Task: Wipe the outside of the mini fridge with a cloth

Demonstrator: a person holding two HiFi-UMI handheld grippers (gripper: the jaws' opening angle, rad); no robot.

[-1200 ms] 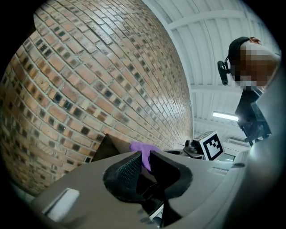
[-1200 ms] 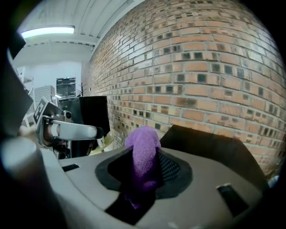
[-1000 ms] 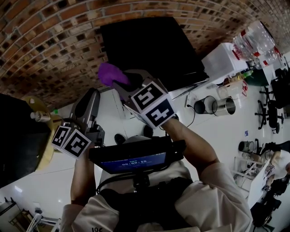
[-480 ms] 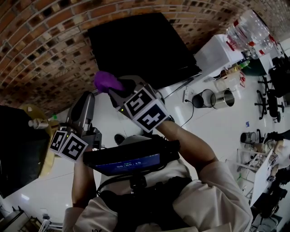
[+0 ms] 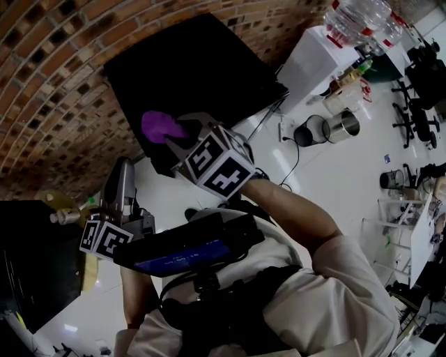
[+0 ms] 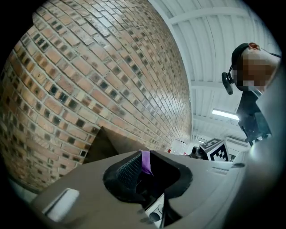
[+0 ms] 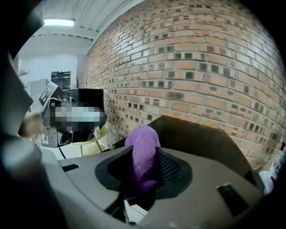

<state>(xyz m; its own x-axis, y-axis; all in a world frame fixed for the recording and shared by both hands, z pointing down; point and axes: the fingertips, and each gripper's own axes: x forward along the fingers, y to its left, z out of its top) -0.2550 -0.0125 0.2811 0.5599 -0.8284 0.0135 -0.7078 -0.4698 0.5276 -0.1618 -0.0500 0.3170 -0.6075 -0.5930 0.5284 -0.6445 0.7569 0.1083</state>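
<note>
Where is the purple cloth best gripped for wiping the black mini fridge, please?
By its bunched lower end, from behind, as the right gripper holds the purple cloth: a rounded wad sticks out past the jaws, towards the mini fridge.

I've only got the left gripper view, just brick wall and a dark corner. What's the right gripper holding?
Observer: The right gripper has its fingers shut on a purple cloth.
Operator: Where is that cloth relative to the fridge?
Observer: In the head view it shows against the near edge of the black mini fridge; I cannot tell whether they touch.
Operator: Anything beside the fridge?
Observer: A white cabinet with clear water bottles on top stands at its right in that view.
</note>
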